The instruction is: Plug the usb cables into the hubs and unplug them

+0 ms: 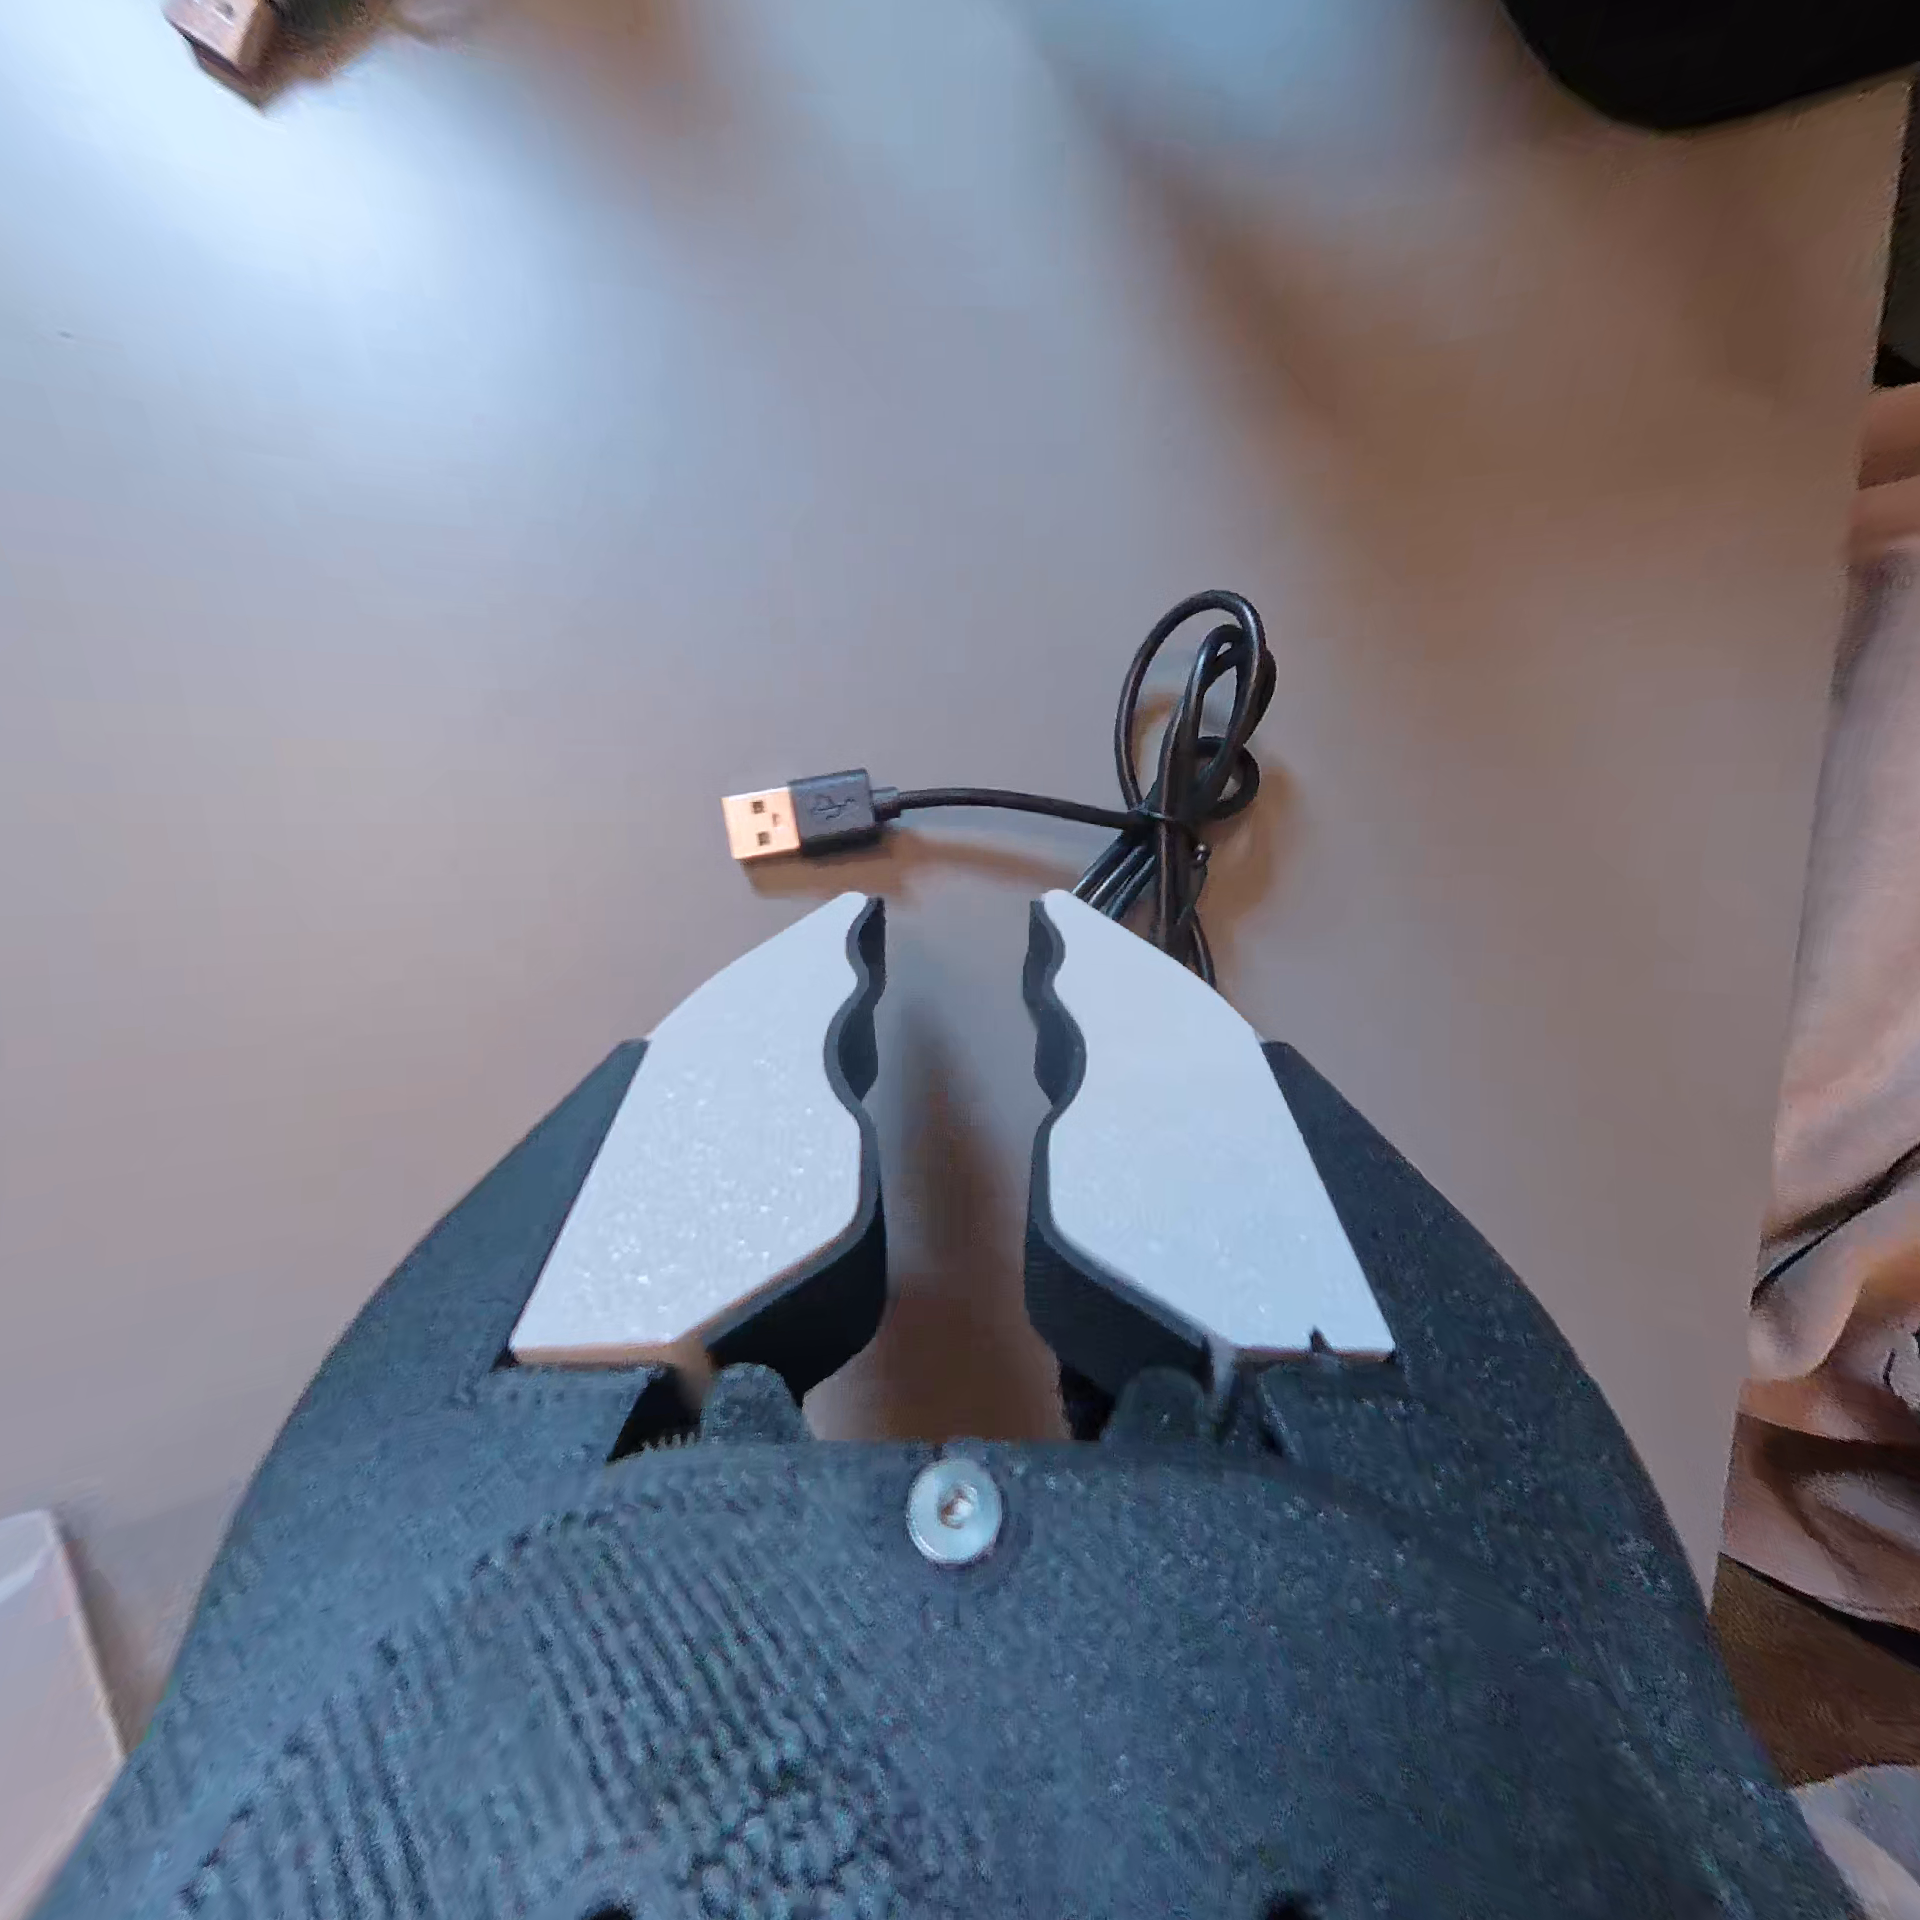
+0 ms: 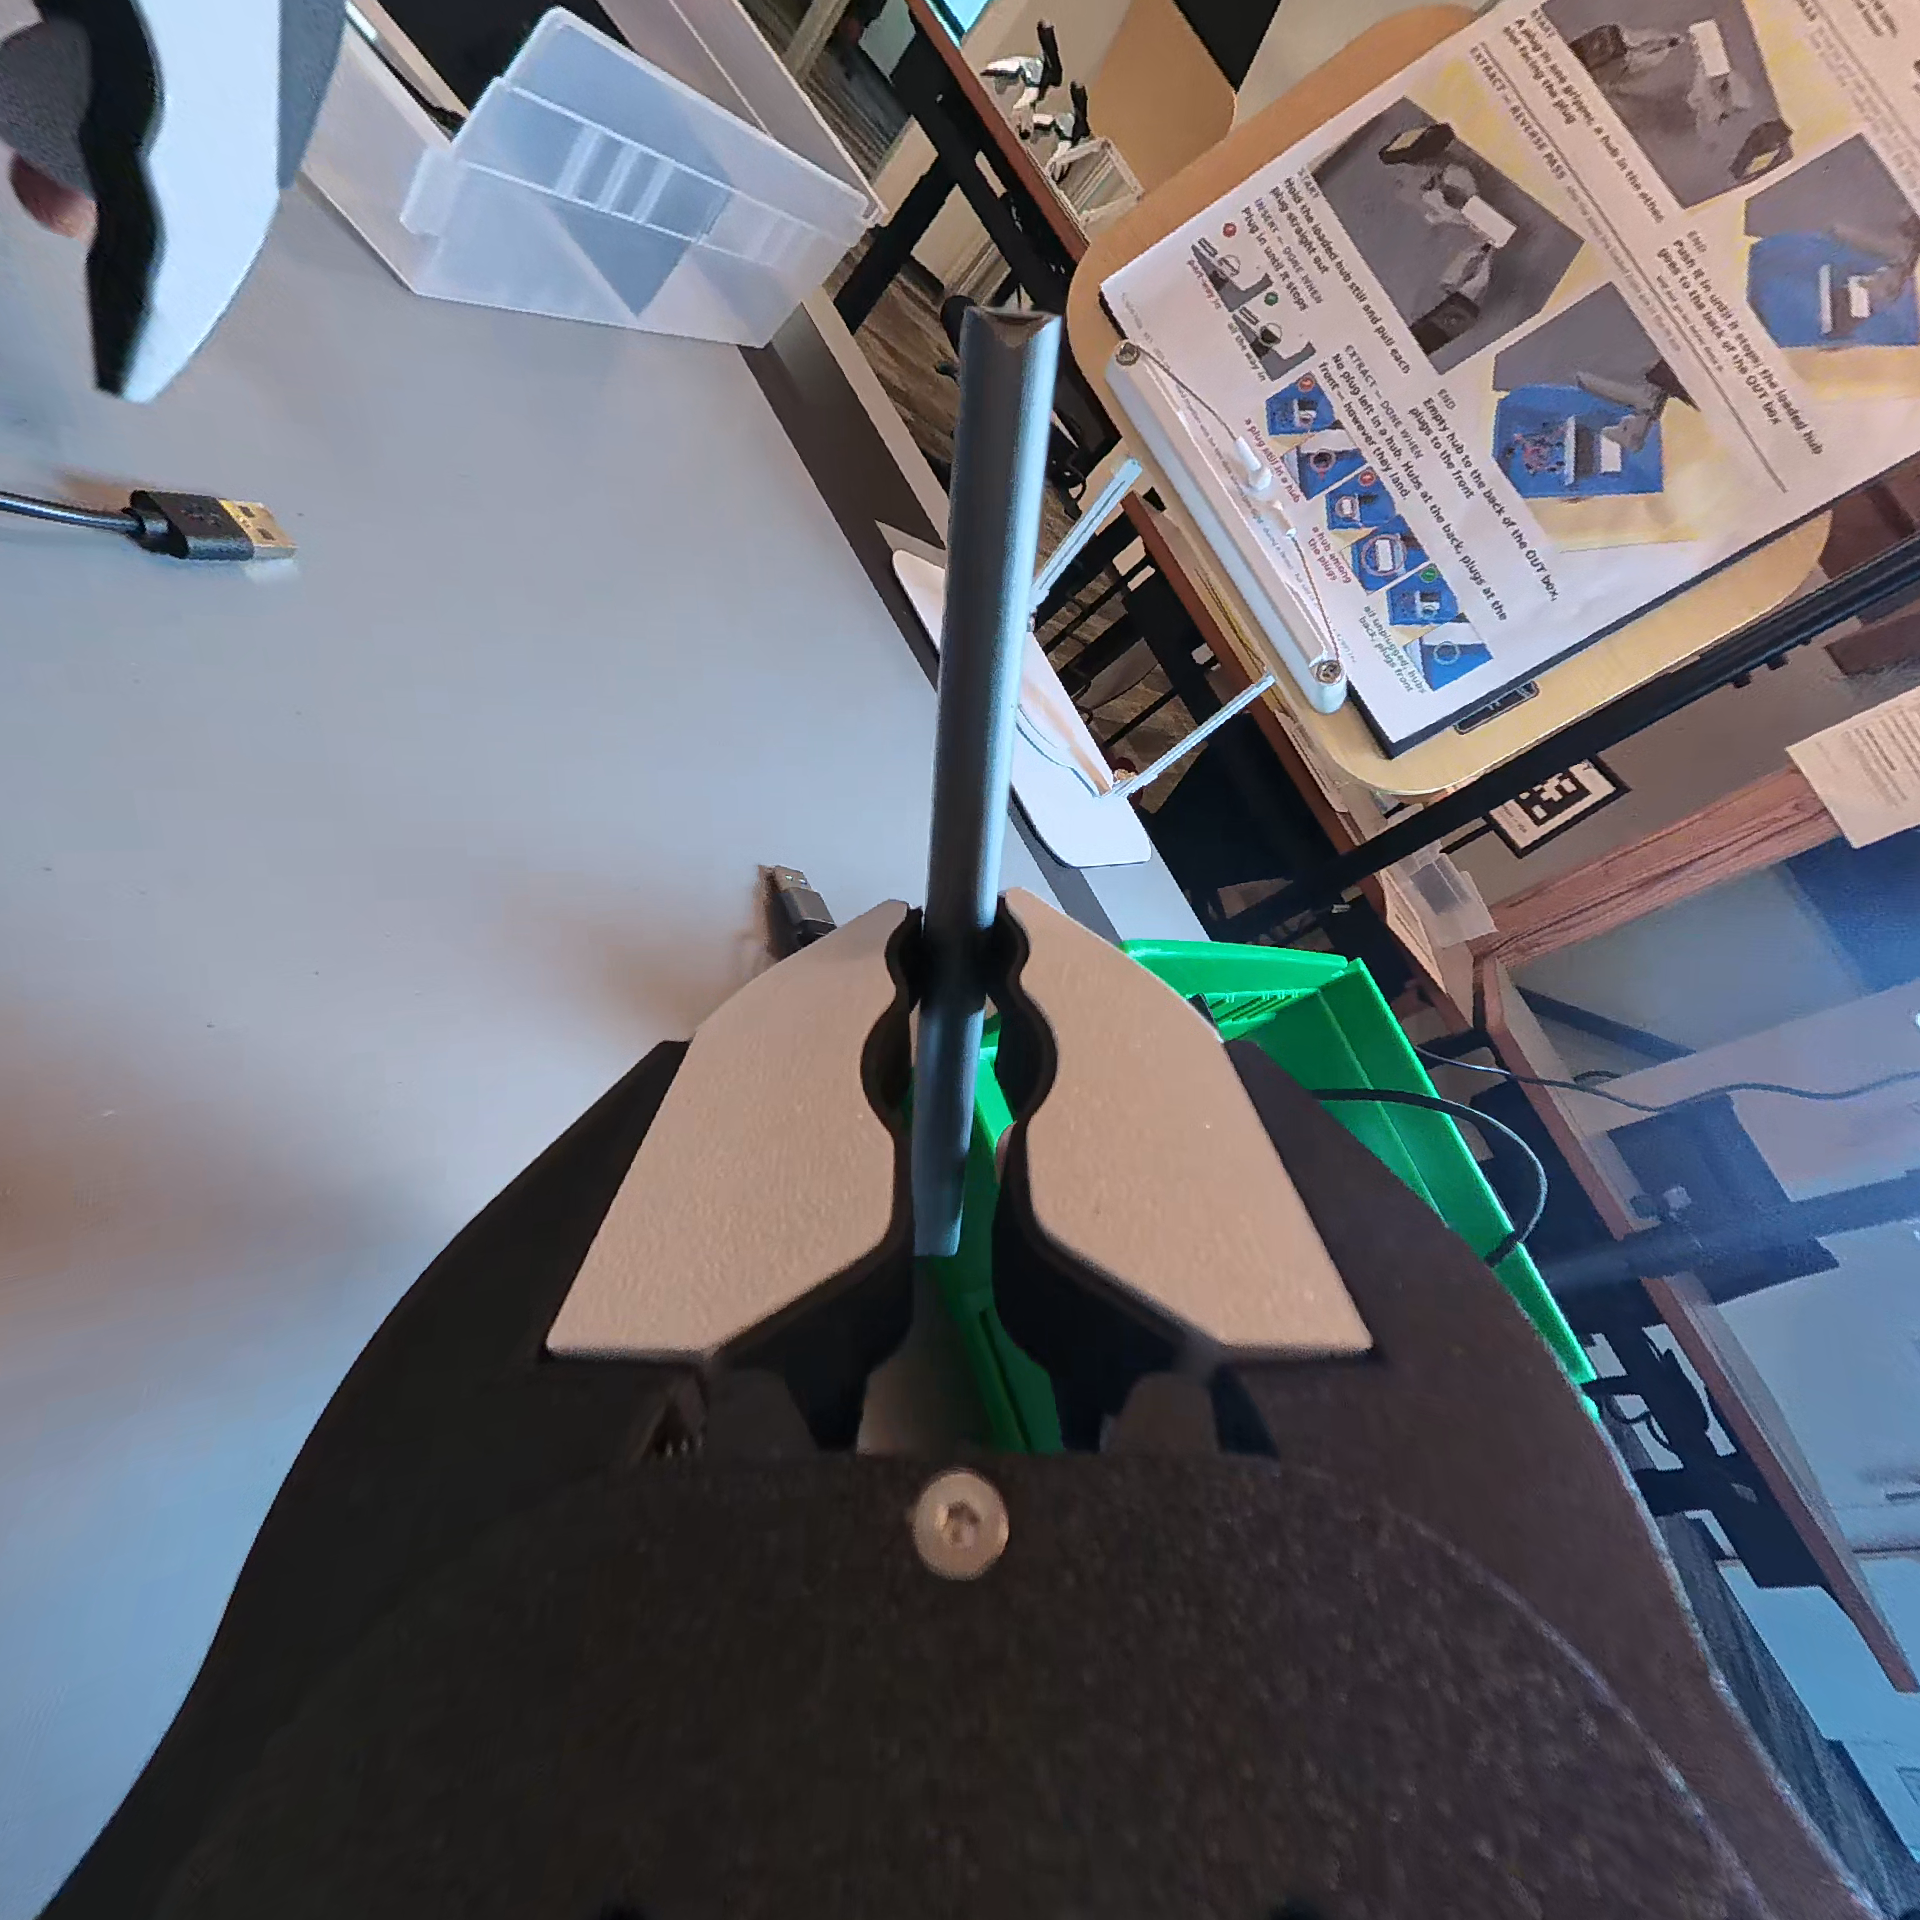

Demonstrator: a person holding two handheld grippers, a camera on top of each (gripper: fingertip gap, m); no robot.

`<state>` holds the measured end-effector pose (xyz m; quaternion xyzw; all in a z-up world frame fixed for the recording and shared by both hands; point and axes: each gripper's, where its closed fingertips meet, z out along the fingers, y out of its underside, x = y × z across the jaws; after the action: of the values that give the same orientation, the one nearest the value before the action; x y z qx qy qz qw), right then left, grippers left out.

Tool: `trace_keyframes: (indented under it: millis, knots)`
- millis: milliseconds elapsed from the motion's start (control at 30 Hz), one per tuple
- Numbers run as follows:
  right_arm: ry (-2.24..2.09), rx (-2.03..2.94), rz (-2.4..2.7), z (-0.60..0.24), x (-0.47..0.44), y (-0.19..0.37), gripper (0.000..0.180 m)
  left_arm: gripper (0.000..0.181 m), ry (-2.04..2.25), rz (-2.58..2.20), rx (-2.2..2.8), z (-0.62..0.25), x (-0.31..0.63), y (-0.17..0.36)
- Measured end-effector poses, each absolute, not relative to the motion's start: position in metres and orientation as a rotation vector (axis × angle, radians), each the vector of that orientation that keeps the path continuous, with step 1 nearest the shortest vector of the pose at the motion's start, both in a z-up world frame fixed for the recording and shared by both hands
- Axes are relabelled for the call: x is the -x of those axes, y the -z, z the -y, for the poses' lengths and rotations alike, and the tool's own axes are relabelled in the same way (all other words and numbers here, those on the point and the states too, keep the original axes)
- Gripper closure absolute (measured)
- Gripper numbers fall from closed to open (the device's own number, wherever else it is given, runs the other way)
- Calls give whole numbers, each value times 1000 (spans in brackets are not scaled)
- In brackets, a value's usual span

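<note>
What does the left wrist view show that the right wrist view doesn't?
Only the left wrist view: the left tongs open and empty above a black USB cable bundled with a tie, its plug pointing left on the table.

Only the right wrist view: the right tongs shut on a slim grey hub seen edge-on, a green bin, clear plastic bins and an instruction sheet on a stand.

Both: the pale table and loose USB plugs lying on it.

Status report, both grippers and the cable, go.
Left gripper open, empty, just short of the USB plug lying flat on the table. Right gripper shut on slim grey hub, held edge-on. Nothing in the way.
</note>
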<state>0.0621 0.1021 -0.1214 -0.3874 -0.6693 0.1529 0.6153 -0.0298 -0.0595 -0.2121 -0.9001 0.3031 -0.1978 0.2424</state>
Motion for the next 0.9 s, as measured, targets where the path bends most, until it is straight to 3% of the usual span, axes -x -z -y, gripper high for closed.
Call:
trace_keyframes:
  millis: [300, 533, 767, 900]
  knots:
    - [-342, 874, 1558, -95, -61, 121, 169, 145, 548, -751, 2556, 38, 8, 225]
    - [-346, 883, 1553, -98, -62, 121, 168, 178, 464, -1095, 2481, 14, -17, 230]
    - [-341, 890, 1540, -103, -65, 117, 168, 160, 550, -940, 2421, -8, -27, 205]
    - [-348, 893, 1537, -104, -66, 117, 168, 149, 442, -892, 2528, -5, -26, 221]
